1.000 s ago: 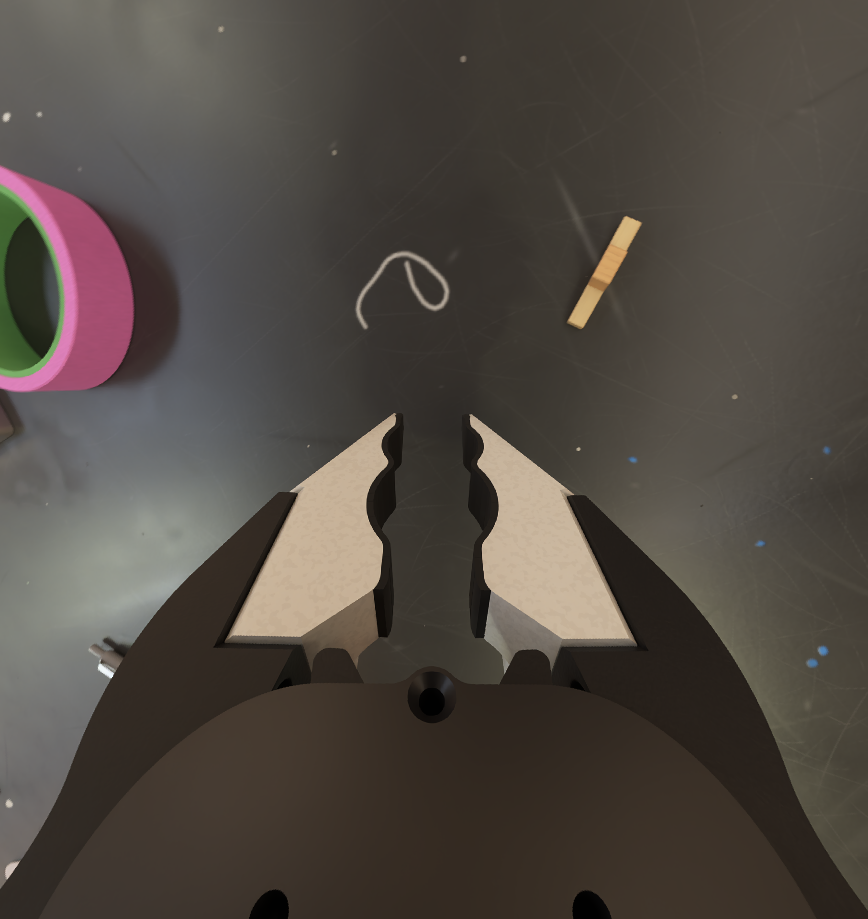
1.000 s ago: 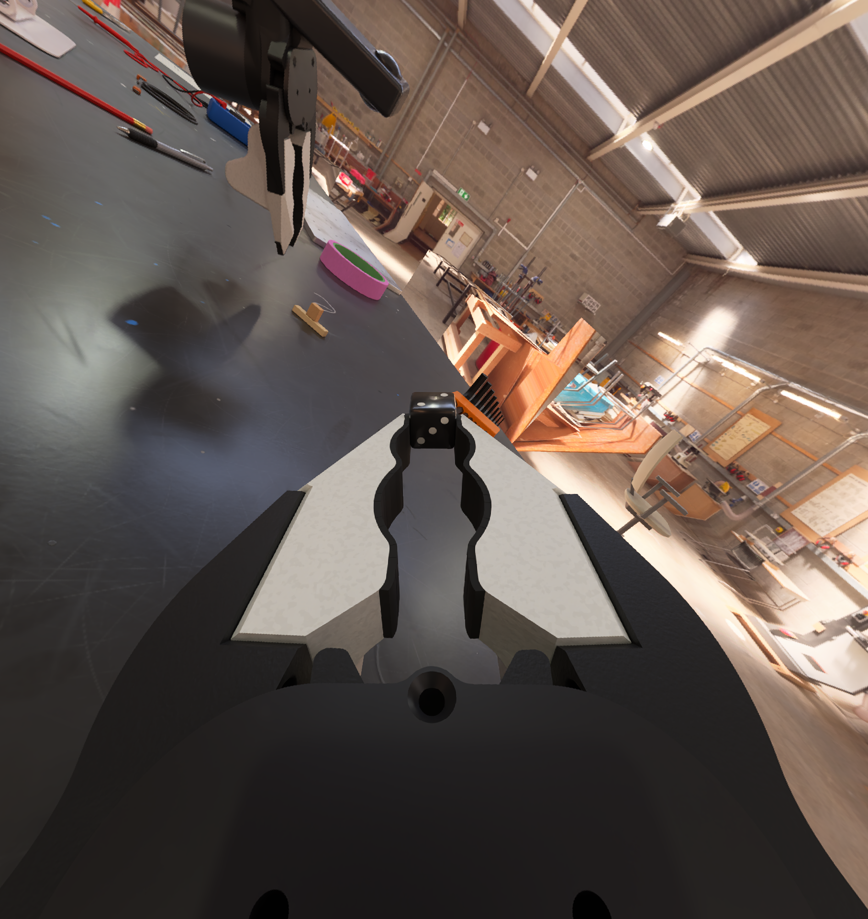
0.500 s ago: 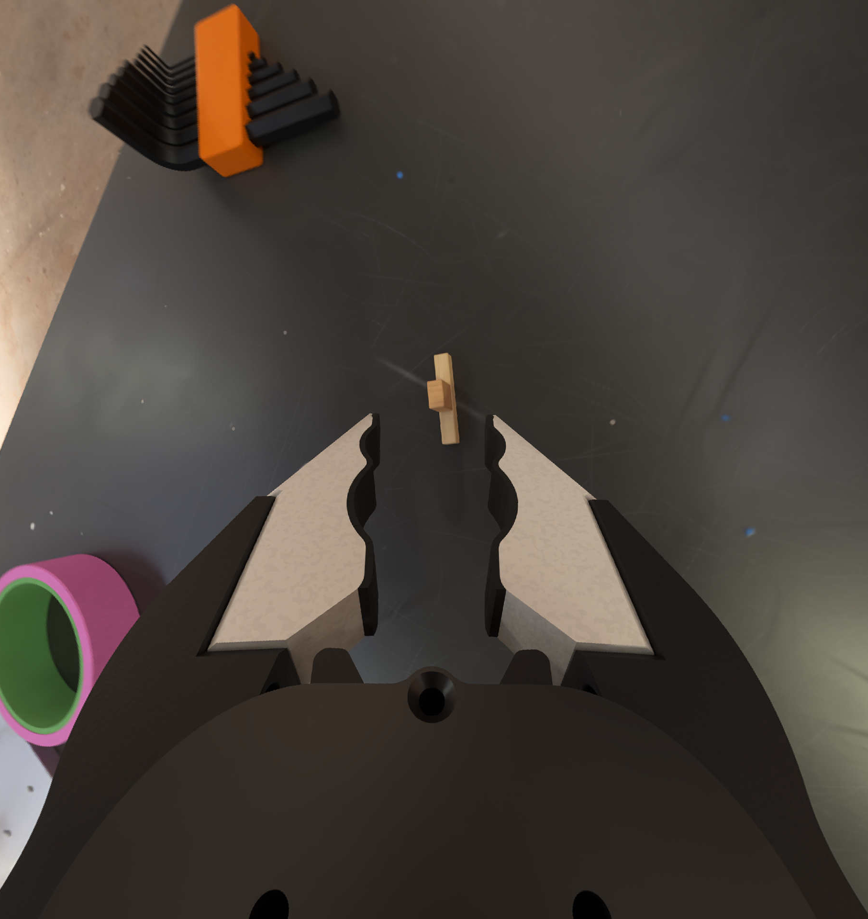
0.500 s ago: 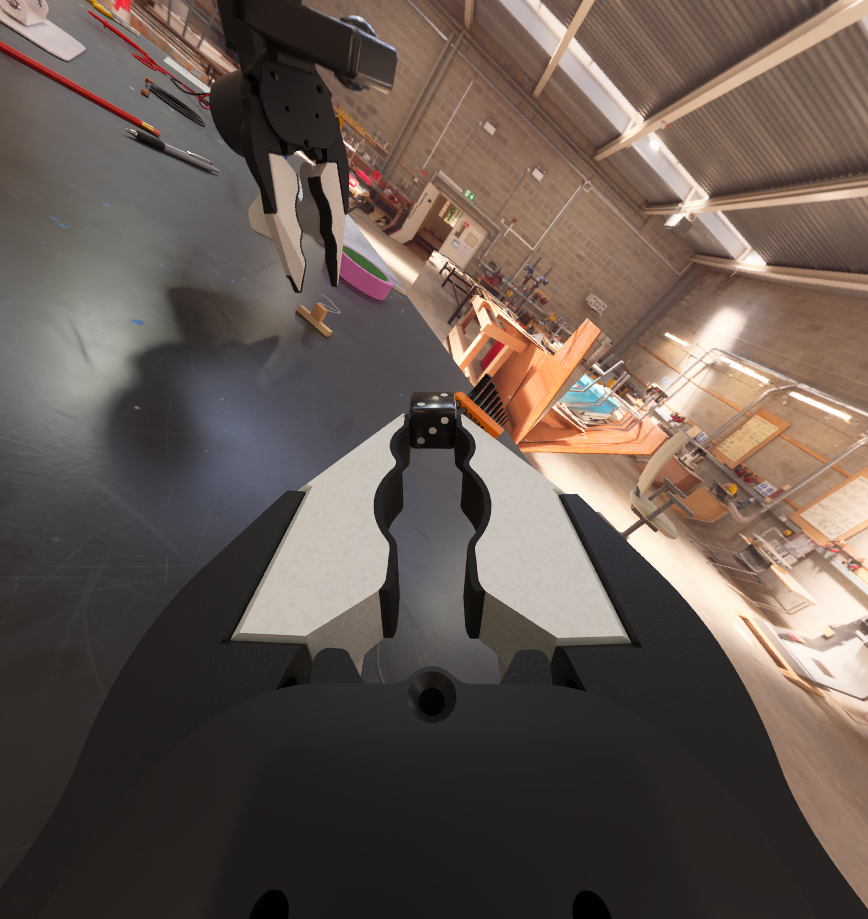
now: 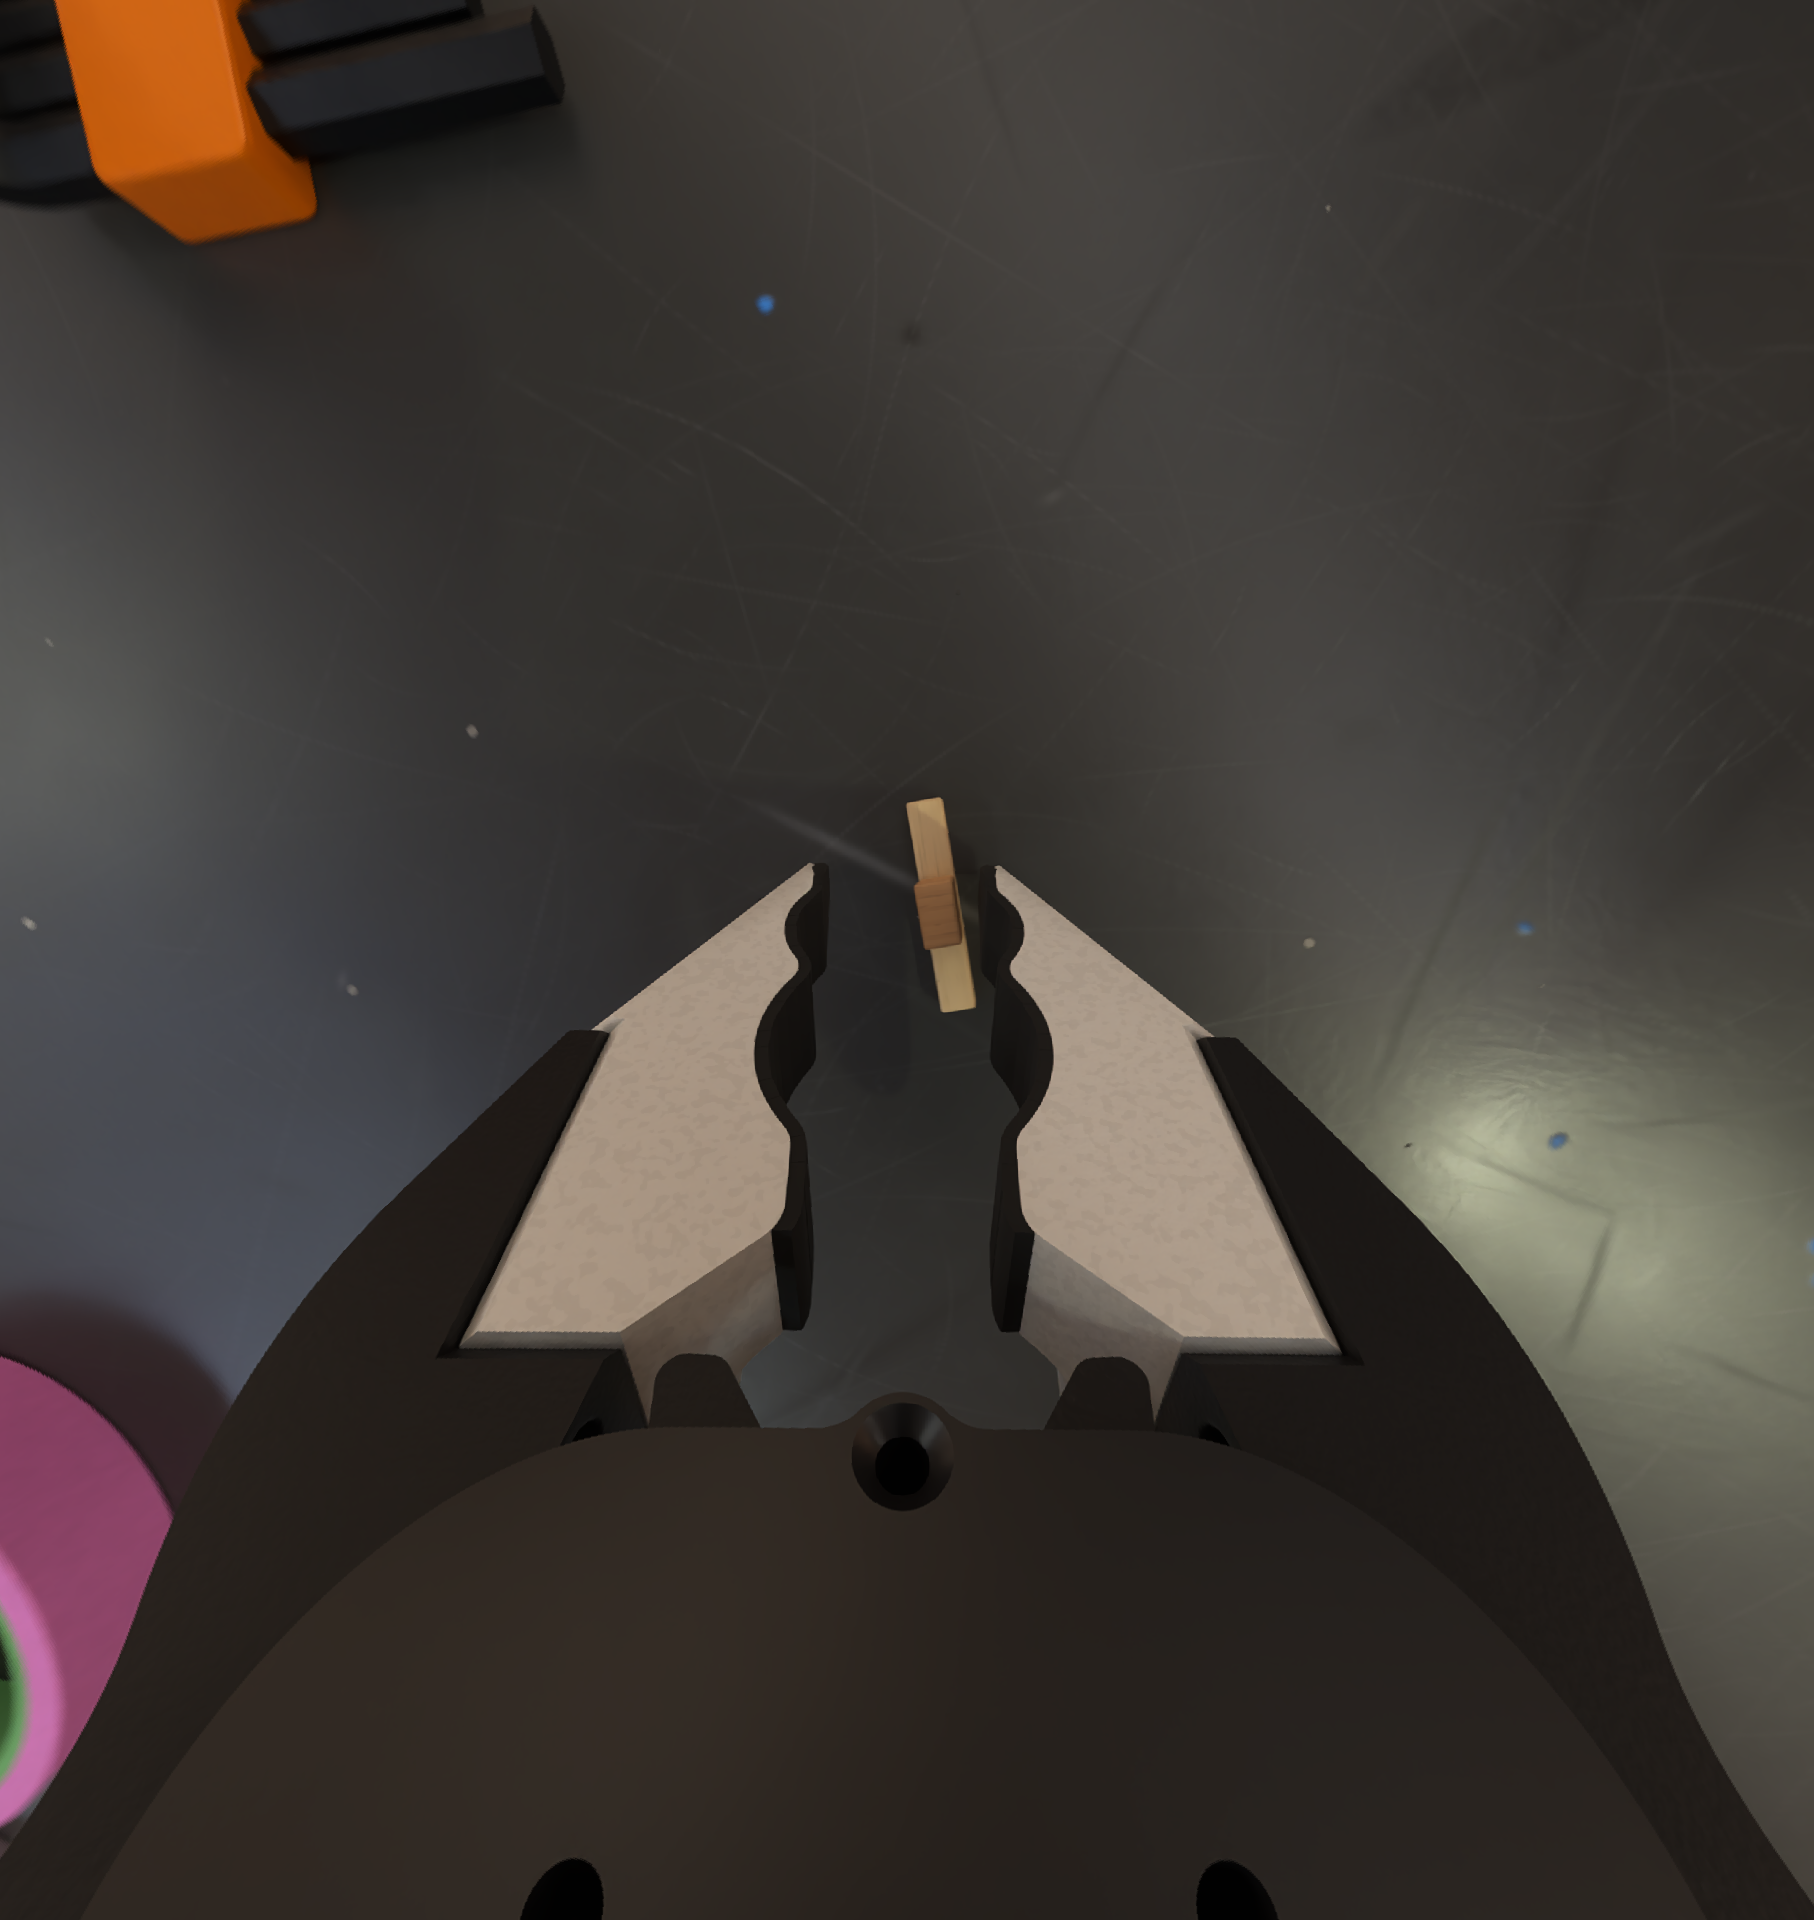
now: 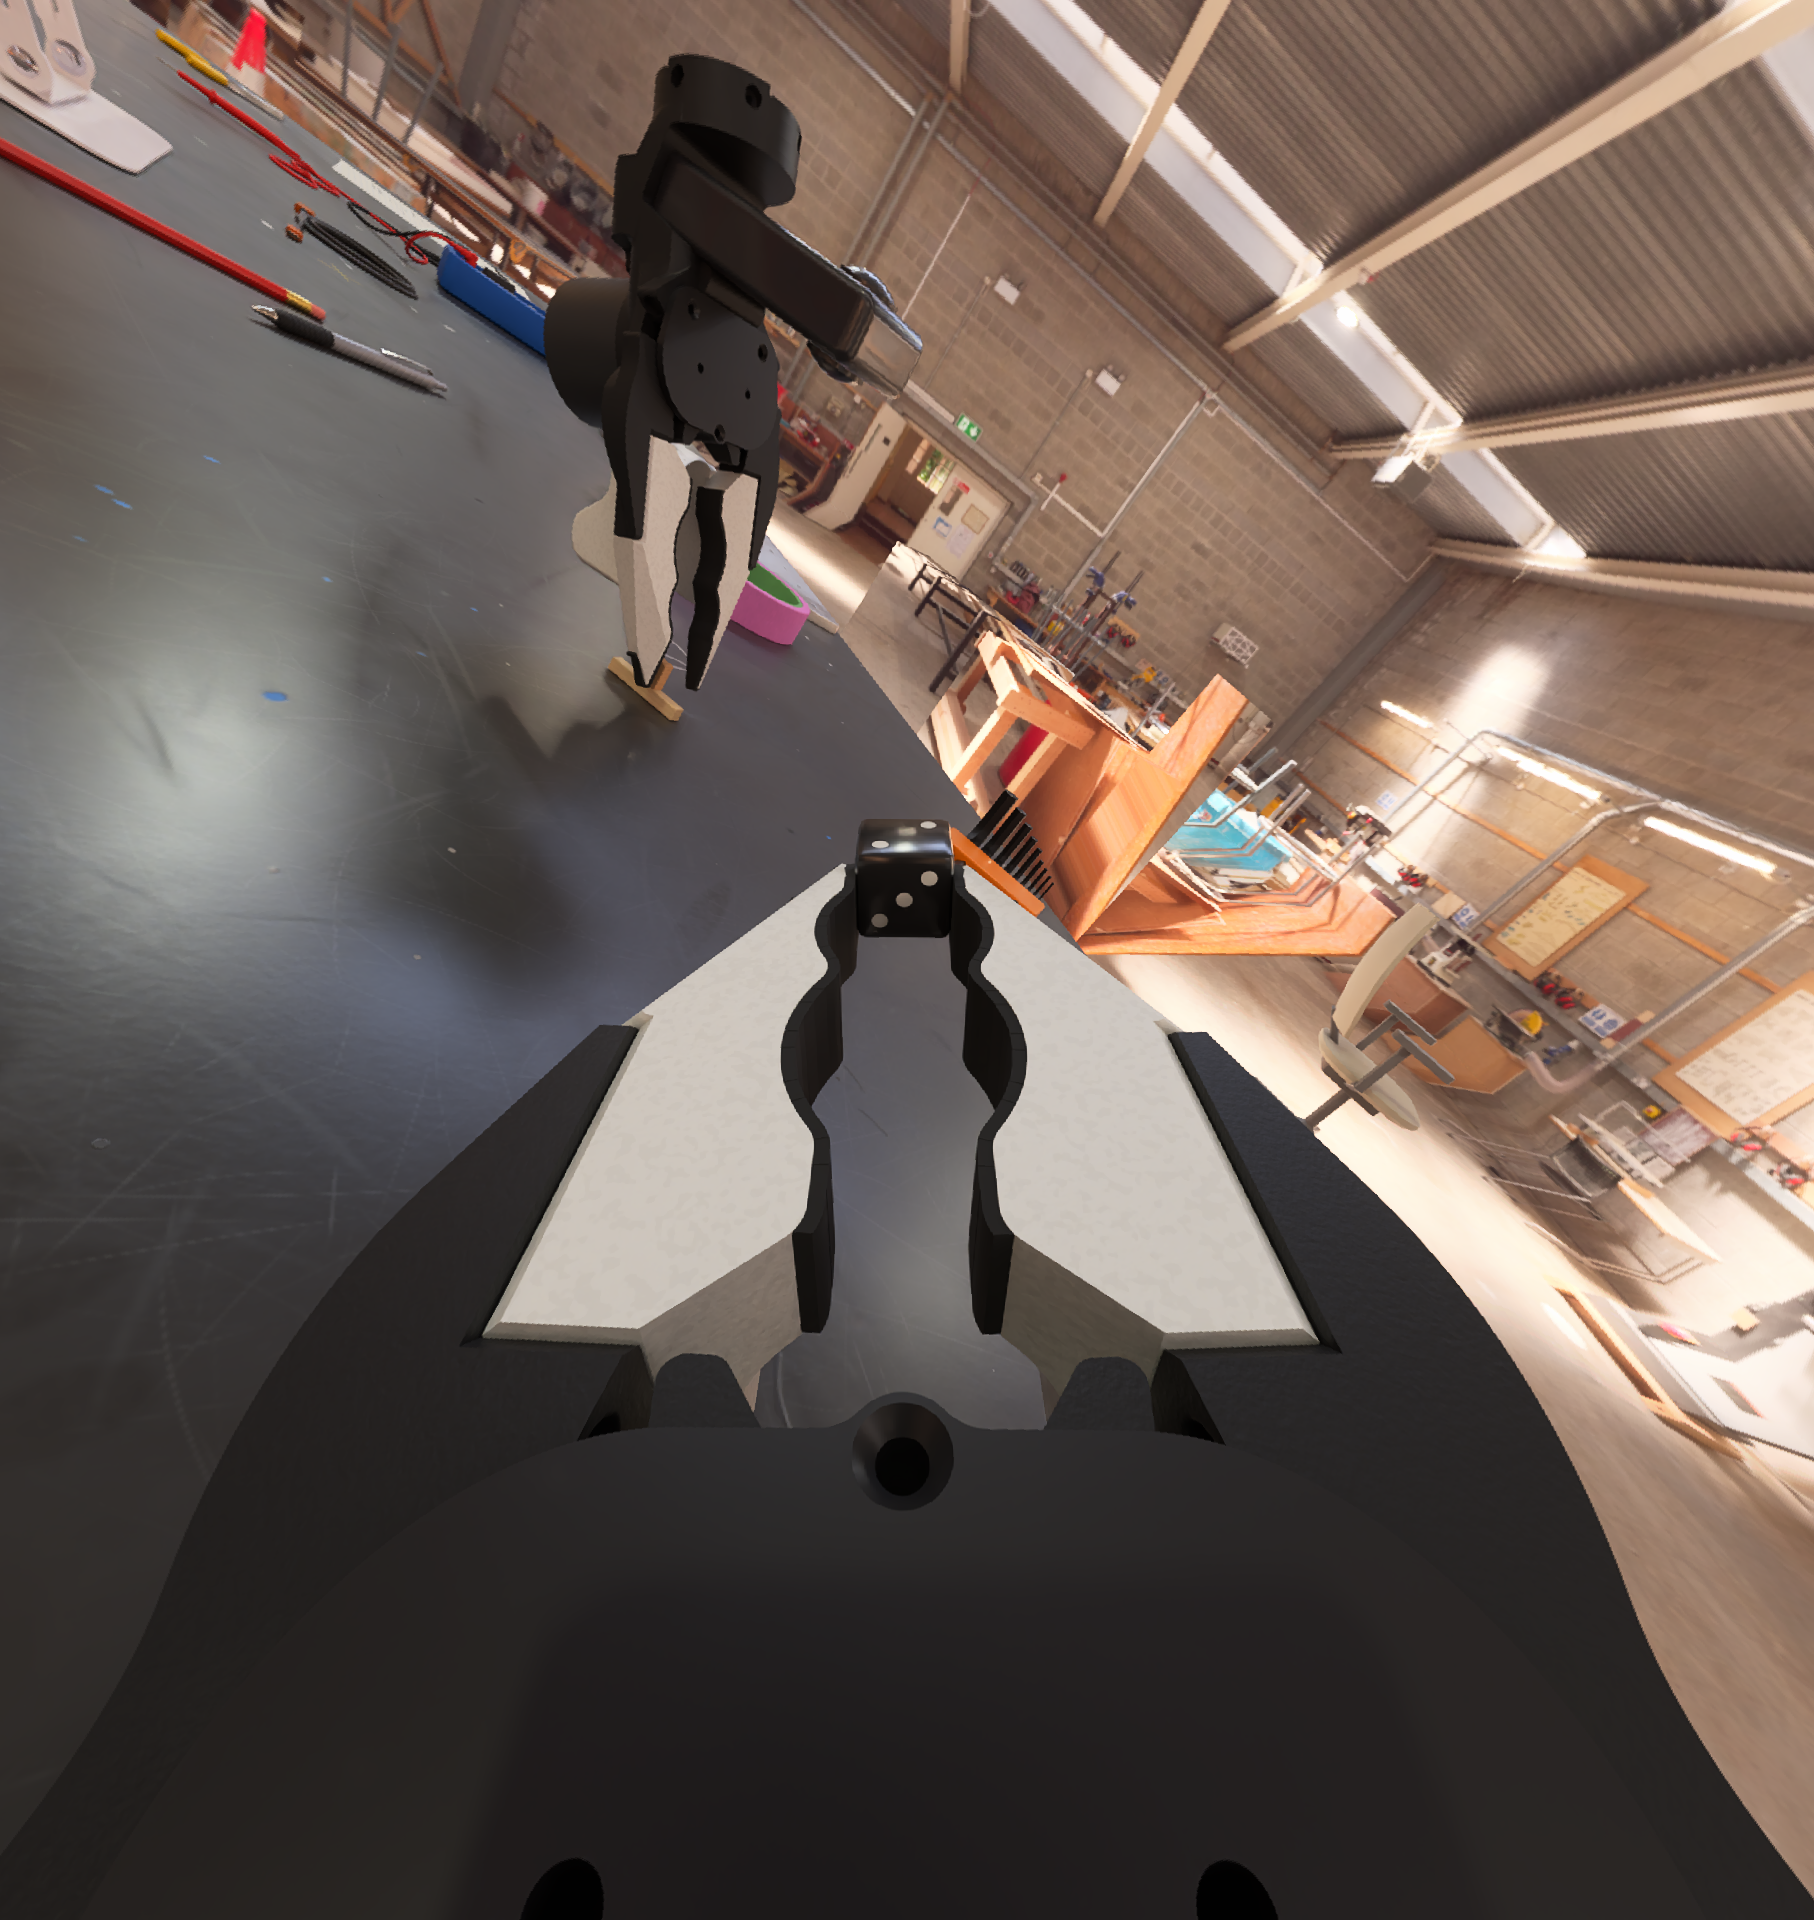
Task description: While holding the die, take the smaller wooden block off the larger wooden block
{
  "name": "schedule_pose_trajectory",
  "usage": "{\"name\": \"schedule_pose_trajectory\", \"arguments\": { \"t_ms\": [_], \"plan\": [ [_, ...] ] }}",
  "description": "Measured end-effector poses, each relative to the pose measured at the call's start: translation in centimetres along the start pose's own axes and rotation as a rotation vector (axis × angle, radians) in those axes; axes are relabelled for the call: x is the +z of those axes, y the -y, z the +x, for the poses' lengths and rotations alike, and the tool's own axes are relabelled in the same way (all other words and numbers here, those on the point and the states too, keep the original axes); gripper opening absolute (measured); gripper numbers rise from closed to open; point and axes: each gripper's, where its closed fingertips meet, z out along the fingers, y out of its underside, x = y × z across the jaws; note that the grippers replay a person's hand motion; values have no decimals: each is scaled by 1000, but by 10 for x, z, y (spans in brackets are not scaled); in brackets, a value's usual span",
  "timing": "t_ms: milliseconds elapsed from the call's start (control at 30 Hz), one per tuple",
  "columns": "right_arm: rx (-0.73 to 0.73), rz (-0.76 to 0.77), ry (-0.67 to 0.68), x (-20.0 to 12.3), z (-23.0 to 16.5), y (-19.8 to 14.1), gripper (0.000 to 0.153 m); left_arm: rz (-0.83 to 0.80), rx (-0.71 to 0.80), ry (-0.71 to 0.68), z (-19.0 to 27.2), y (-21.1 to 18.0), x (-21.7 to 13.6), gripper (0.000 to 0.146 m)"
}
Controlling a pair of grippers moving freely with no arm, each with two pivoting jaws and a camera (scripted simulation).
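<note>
A long pale wooden block (image 5: 934, 831) lies flat on the dark table with a small darker wooden block (image 5: 937, 911) on its middle. My left gripper (image 5: 905, 873) is open and points down. Its fingertips straddle the two blocks, which sit nearer the right finger (image 5: 996, 914). In the right wrist view the left gripper (image 6: 679, 670) stands over the long wooden block (image 6: 664, 703). My right gripper (image 6: 903, 883) is shut on a black die (image 6: 903, 878) with white dots, held above the table.
An orange holder with black hex keys (image 5: 196, 114) lies at the far left near the table edge and shows in the right wrist view (image 6: 1007, 847). A pink tape roll (image 5: 20, 1590) sits at the near left. Pens, a red pencil (image 6: 134, 218) and a blue box (image 6: 492, 296) lie farther off.
My left gripper has swung over the wooden blocks and come down, so the blocks now sit between its open fingertips. The right gripper has held still with the die.
</note>
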Motion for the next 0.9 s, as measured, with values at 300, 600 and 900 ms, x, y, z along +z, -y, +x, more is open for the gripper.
{"name": "schedule_pose_trajectory", "arguments": {
  "t_ms": [300,600,900],
  "plan": [
    [19,24,16,-2,0,3,16,32,-219,5,7,-7,-2,6],
    [40,44,34,-5,-2,6,16,178,-260,120,14,-6,-19,6],
    [61,50,55,-11,-5,11,16,317,-366,197,15,3,-57,7]
  ]
}}
